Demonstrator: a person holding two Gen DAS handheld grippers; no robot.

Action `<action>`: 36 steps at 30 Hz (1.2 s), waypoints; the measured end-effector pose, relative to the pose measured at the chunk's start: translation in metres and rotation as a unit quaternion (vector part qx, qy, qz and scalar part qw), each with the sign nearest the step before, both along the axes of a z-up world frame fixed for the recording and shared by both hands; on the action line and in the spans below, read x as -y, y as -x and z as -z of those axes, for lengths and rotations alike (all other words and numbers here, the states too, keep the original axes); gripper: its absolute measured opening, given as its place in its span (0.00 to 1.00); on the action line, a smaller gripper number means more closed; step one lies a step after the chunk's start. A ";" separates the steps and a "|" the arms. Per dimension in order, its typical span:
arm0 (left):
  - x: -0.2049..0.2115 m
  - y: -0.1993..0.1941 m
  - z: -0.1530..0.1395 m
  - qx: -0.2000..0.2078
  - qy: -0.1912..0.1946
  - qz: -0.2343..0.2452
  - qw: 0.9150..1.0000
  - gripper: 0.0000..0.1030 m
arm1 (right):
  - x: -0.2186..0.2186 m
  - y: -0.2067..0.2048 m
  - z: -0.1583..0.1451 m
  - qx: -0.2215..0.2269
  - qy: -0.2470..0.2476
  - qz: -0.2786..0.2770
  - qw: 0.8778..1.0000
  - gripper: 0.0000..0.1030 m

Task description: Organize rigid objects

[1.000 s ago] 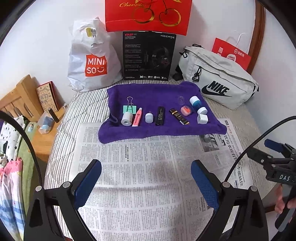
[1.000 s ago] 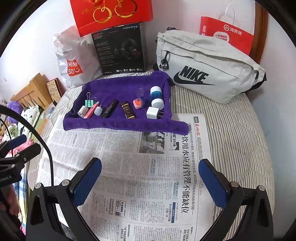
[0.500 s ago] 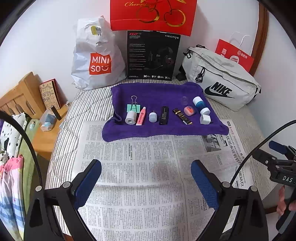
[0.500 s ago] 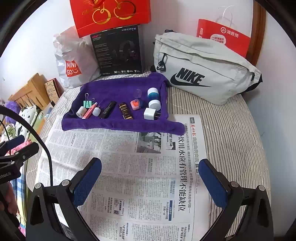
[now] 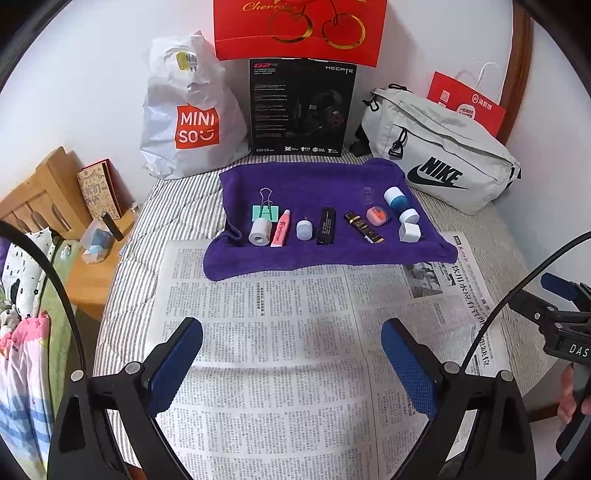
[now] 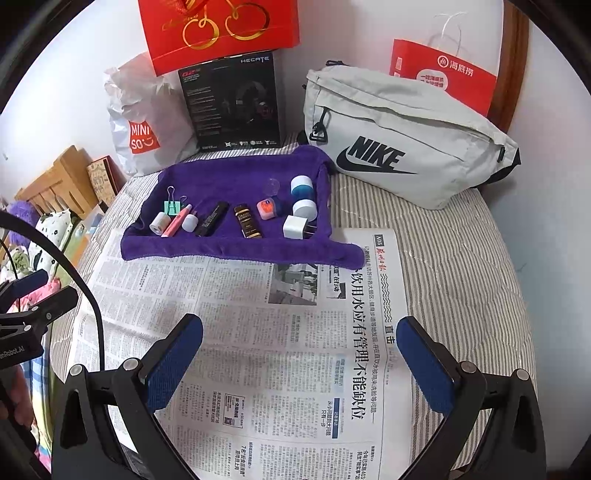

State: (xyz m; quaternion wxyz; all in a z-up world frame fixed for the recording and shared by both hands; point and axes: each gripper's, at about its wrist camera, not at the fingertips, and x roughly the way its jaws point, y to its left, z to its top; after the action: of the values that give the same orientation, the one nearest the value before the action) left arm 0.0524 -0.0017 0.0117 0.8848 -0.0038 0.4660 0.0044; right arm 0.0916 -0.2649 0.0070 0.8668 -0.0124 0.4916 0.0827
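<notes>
A purple towel (image 5: 314, 184) (image 6: 236, 173) lies on the bed with several small items in a row: a green binder clip (image 5: 265, 211), a white roll (image 5: 258, 232), a pink tube (image 5: 280, 229), a black tube (image 5: 326, 230), a dark gold-labelled stick (image 5: 364, 227), an orange sharpener (image 5: 377, 216), a blue and white jar (image 5: 394, 197) and a white charger plug (image 6: 294, 227). My left gripper (image 5: 291, 354) and right gripper (image 6: 299, 354) are both open and empty, over the newspaper (image 5: 295, 350) in front of the towel.
Against the wall stand a white Miniso bag (image 5: 188, 110), a black headset box (image 5: 301, 107), a red gift bag (image 5: 299, 29), a grey Nike bag (image 6: 402, 133) and a red paper bag (image 6: 443, 74). A wooden bedside table (image 5: 88, 266) is at the left.
Both grippers have drawn back and risen slightly, so the towel and items look a little farther and lower in the views. Nothing on the towel moved.
</notes>
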 end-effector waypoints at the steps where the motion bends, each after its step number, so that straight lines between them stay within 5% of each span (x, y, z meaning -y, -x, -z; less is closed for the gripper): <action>1: 0.000 0.000 0.000 -0.001 -0.002 0.000 1.000 0.95 | 0.000 0.000 -0.001 0.001 0.000 0.001 1.000 1.00; 36: 0.006 0.001 -0.004 0.000 -0.010 0.004 1.000 0.95 | 0.001 0.003 -0.003 -0.001 0.000 0.000 1.000 1.00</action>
State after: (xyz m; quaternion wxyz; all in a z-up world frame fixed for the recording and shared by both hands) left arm 0.0510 -0.0078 0.0161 0.8848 0.0071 0.4659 0.0059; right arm 0.0887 -0.2664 0.0097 0.8663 -0.0126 0.4924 0.0831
